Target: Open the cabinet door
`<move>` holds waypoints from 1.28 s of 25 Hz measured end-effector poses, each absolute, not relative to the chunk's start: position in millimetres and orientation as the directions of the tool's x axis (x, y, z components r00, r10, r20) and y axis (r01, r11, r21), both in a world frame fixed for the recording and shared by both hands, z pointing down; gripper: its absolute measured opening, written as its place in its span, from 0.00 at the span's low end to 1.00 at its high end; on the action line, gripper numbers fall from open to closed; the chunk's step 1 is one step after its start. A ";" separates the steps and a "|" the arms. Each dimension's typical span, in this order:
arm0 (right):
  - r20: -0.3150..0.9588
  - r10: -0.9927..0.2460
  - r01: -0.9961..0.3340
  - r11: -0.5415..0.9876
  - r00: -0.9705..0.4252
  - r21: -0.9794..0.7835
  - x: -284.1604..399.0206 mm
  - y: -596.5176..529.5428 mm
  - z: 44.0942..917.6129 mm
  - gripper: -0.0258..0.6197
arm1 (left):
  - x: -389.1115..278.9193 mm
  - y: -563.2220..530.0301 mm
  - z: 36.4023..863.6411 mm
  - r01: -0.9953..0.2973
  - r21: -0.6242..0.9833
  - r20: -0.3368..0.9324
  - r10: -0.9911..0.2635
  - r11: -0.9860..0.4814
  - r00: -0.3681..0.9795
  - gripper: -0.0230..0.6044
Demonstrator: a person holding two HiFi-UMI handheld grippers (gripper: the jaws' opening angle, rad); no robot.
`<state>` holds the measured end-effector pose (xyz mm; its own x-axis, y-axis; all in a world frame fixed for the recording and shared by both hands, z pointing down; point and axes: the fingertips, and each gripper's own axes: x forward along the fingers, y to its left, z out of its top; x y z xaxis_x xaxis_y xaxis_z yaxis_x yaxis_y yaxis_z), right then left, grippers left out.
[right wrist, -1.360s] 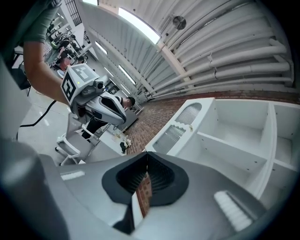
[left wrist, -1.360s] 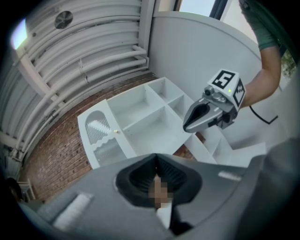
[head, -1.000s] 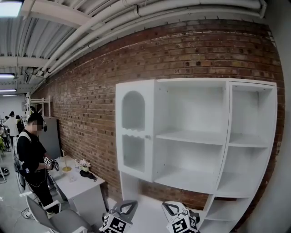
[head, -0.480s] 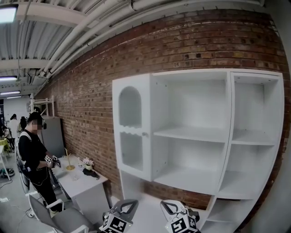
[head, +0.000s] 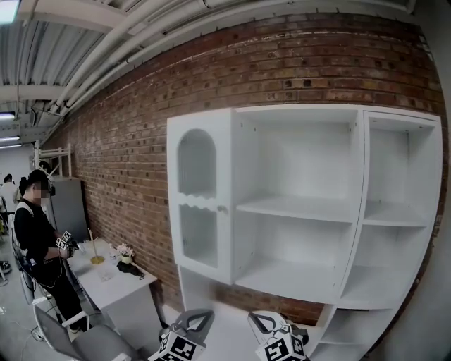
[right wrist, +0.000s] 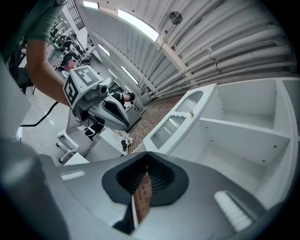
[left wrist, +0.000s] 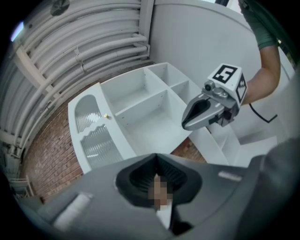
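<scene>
Brick wall backs a white cabinet; its tall upright door covers the left bay, knob on its right edge. Up and ahead of both empty, pressed-together grippers, the knob looks nearer the left gripper than the right gripper.

A red brick wall runs back to the left; white pipes follow it under a ribbed white ceiling; a light panel glows at the top left; a white table stands against the brick, a grey chair just before it; the floor is grey.
</scene>
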<state>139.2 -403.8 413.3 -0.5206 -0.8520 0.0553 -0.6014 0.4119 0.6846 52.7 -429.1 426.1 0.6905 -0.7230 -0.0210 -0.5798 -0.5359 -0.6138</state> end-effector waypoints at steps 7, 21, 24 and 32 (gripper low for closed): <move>0.052 -0.874 -0.626 0.386 -0.483 0.677 121.6 -433.7 412.0 0.05 | 35.7 -462.2 421.2 -0.553 -0.619 -0.017 -0.694 -0.558 0.720 0.03; 0.063 -0.910 -0.659 0.342 -0.409 0.670 86.6 -488.7 416.9 0.05 | 2.4 -524.0 419.8 -0.510 -0.610 -0.021 -0.631 -0.606 0.776 0.03; 0.065 -0.917 -0.665 0.333 -0.394 0.669 81.5 -499.0 418.1 0.05 | -4.0 -536.6 421.7 -0.505 -0.606 -0.021 -0.623 -0.614 0.782 0.03; 0.072 -0.927 -0.687 0.323 -0.368 0.651 76.3 -522.0 420.0 0.05 | -7.6 -559.3 424.7 -0.491 -0.597 -0.021 -0.599 -0.634 0.800 0.03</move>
